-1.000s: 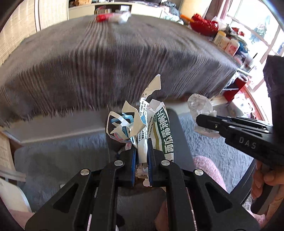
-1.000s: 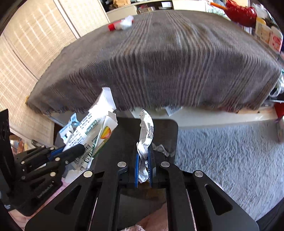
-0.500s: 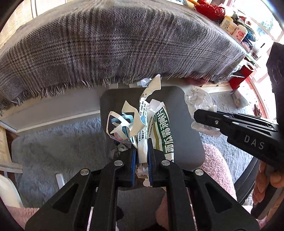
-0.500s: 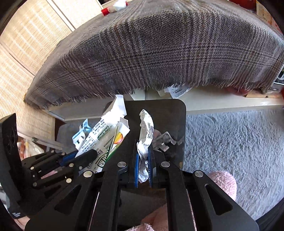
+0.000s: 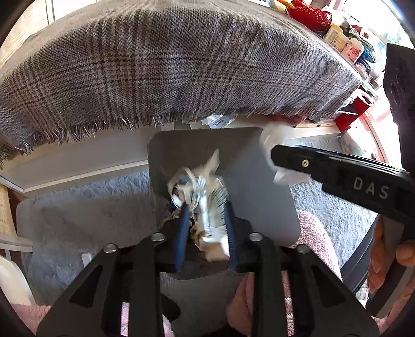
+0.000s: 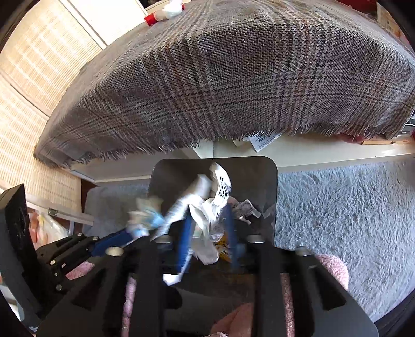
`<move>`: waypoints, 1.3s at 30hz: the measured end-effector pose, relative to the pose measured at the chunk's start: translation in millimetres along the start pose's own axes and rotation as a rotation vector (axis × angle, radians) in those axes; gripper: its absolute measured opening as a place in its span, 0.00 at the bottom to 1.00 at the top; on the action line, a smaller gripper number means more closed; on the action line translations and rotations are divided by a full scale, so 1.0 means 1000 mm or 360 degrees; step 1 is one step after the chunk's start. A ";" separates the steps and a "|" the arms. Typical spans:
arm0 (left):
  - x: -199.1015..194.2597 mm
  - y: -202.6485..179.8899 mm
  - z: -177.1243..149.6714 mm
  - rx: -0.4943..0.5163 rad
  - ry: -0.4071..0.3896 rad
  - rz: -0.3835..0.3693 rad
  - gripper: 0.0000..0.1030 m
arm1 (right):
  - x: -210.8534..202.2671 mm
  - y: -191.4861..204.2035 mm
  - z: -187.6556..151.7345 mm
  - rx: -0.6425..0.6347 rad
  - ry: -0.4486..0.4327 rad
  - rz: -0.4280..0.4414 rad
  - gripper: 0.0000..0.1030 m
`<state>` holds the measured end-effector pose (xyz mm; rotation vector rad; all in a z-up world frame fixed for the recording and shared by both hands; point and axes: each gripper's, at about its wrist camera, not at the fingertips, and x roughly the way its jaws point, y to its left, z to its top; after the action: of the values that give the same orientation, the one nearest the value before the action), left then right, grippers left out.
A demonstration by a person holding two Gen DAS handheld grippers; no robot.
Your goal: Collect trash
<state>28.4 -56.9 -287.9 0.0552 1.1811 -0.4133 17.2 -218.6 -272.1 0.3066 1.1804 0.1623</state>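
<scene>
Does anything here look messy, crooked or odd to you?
Yes. Both grippers, left and right, are open over the dark bin, and blurred wrappers look caught mid-fall. A printed paper slip pokes out under the plaid cloth's fringe, and a red-capped item lies on its far edge.

Bin (image 5: 262,186): smooth dark plastic or metal, slight sheen. Wrappers (image 5: 207,204): crinkled printed paper/film. Table cloth (image 6: 233,77): coarse woven plaid, frayed fringe. Rug (image 6: 337,207): shaggy grey pile. Left gripper (image 5: 206,228): matt black plastic, blue pads
</scene>
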 end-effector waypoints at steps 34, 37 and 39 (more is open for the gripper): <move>-0.093 0.012 0.032 -0.0035 -0.0368 0.0161 0.92 | -0.072 -0.012 0.025 -0.0011 -0.0389 -0.0351 0.97; -0.103 0.013 0.038 -0.0037 -0.0426 0.0156 0.92 | -0.077 -0.012 0.027 -0.0016 -0.0421 -0.0348 0.97; -0.108 0.016 0.043 -0.0048 -0.0448 0.0156 0.92 | -0.079 -0.011 0.028 -0.0020 -0.0433 -0.0335 0.97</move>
<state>37.6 -22.8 -176.6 0.0277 0.9026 -0.3053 13.1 -256.0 -196.3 0.1850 0.9341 -0.0551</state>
